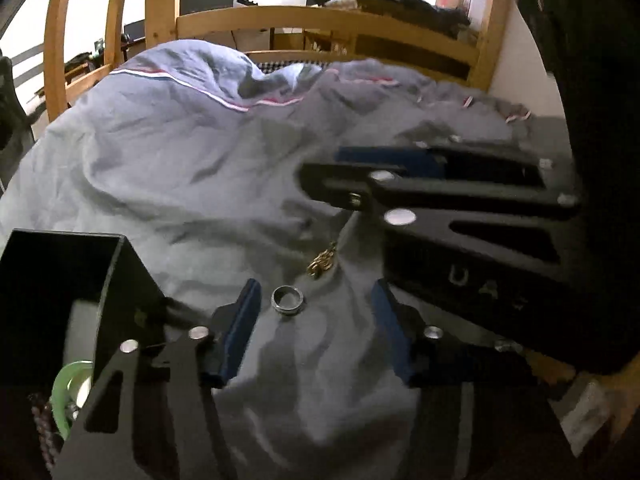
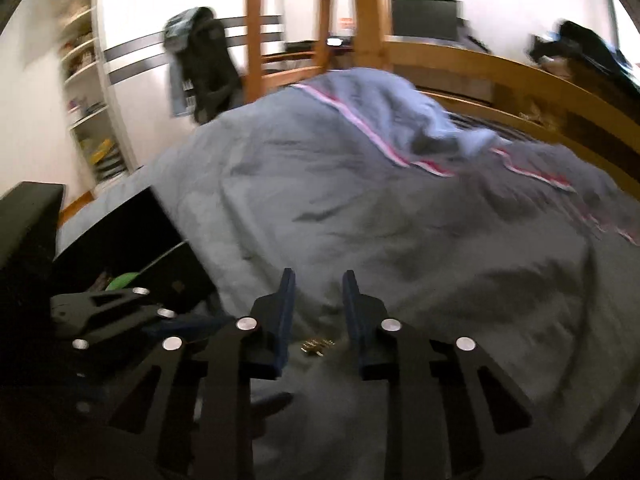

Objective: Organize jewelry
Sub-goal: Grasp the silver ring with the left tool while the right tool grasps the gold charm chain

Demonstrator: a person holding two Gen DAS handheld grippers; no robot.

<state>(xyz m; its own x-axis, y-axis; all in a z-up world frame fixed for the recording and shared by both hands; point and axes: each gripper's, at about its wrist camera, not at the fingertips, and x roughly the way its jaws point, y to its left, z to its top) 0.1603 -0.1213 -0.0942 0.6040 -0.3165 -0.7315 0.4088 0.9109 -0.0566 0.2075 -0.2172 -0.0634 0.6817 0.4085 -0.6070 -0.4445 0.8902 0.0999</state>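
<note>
A silver ring lies on the grey-blue duvet between the tips of my open left gripper. A gold chain lies just beyond the ring; it also shows in the right wrist view, low between the fingers of my open right gripper. In the left wrist view the right gripper reaches in from the right, above the chain. A black open box stands at the left, holding a green bangle; the box also shows in the right wrist view.
The duvet is rumpled, with a red and white stripe. A wooden bed rail runs behind it and a wooden ladder stands beyond. White shelves and hanging clothes are at the far left.
</note>
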